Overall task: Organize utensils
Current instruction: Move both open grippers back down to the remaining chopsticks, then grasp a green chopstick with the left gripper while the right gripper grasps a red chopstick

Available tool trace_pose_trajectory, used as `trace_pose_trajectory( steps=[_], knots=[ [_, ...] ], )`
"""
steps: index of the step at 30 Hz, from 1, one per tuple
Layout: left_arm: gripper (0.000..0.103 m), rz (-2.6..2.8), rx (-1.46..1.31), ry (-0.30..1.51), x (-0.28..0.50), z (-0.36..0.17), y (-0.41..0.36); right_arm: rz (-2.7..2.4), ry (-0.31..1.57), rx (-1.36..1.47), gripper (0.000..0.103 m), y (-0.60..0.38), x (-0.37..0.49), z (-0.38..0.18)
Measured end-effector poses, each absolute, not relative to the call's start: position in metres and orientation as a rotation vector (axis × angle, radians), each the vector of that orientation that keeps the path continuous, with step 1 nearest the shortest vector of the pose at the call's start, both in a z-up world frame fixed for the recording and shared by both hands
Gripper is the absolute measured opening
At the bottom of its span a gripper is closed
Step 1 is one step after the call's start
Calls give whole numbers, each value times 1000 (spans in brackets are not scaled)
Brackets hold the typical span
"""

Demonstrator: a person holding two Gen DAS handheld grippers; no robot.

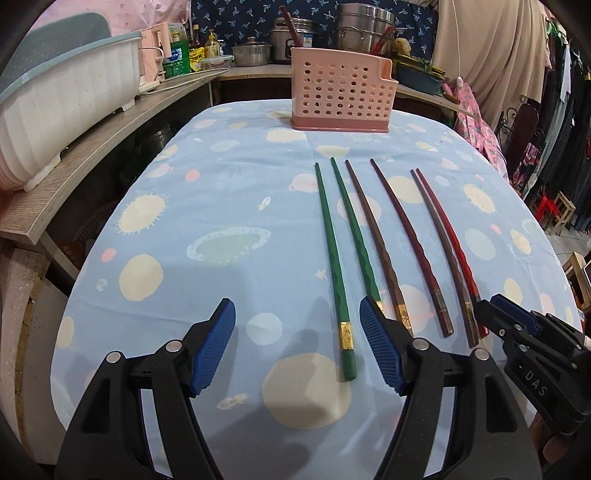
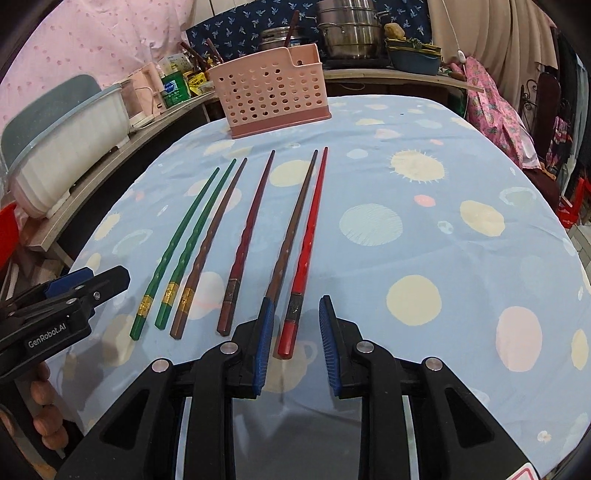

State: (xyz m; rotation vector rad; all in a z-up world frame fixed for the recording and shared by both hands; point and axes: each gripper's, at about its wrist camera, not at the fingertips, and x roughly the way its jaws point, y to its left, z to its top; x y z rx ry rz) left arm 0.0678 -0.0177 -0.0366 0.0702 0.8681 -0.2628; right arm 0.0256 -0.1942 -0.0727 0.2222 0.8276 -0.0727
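Note:
Several chopsticks lie side by side on the blue planet-print tablecloth (image 1: 221, 184), thick ends toward me: two green, two brown, a dark red and a bright red. My left gripper (image 1: 297, 306) is open, straddling the gold-banded end of the leftmost green chopstick (image 1: 338, 280) without touching it. My right gripper (image 2: 295, 302) is open more narrowly around the thick end of the red chopstick (image 2: 308, 236), with gaps on both sides. Each gripper shows at the edge of the other's view: the right gripper (image 1: 484, 306) and the left gripper (image 2: 110, 277). A pink perforated utensil holder (image 1: 341, 92) (image 2: 273, 96) stands at the table's far end.
A white dish rack with a blue rim (image 1: 55, 110) sits on a wooden shelf (image 1: 92, 155) along the left. Pots (image 1: 364, 26), bottles (image 1: 177, 55) and a blue basin (image 2: 415, 61) crowd the counter behind the table. Clothes (image 1: 476, 122) hang at the right.

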Motion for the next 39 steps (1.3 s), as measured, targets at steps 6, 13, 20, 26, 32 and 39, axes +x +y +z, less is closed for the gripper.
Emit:
trace_pose_trajectory(
  steps=[6, 13, 20, 26, 32, 39],
  knots=[
    [67, -272, 88, 881, 65, -44, -23, -85, 826, 204, 18, -193, 25, -74],
    [66, -265, 104, 904, 64, -56, -27, -98, 817, 170, 17, -190, 23, -75],
    [66, -251, 109, 915, 65, -62, -27, -99, 811, 161, 17, -189, 23, -76],
    [58, -241, 113, 905, 65, -63, -27, -101, 806, 146, 17, -188, 22, -76],
    [29, -256, 114, 903, 65, -60, -26, -109, 807, 152, 11, -190, 22, -76],
    [8, -274, 106, 915, 68, -58, -25, -109, 810, 157, 8, -194, 22, -76]
  ],
)
